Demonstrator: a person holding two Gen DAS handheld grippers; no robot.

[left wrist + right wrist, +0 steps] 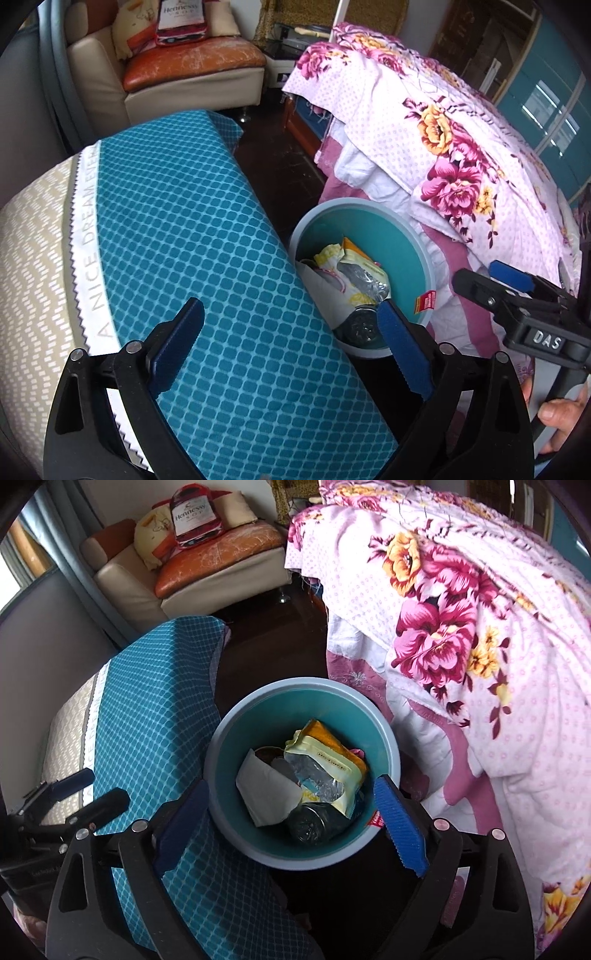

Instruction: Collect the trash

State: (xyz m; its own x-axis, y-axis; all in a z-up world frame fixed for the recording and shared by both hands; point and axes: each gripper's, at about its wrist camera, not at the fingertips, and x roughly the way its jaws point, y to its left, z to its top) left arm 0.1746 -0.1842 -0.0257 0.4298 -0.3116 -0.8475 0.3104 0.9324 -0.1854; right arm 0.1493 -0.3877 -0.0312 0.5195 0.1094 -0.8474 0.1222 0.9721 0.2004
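Note:
A teal trash bin [314, 705] stands on the dark floor between a blue-covered cushion and a floral bed. It holds a yellow-orange snack bag [328, 753], a white paper [267, 790], a dark bottle [314, 823] and a red wrapper [376, 819]. My right gripper [291, 823] is open and empty, right above the bin. My left gripper [291, 347] is open and empty over the cushion's edge, left of the bin [391, 221]. The right gripper [495, 280] also shows in the left wrist view.
A cushion [192, 258] with a blue check cover lies left of the bin. A bed with a pink floral quilt [461, 627] fills the right. A cream and orange armchair [184, 70] with a Hennessy bag [192, 513] stands at the back.

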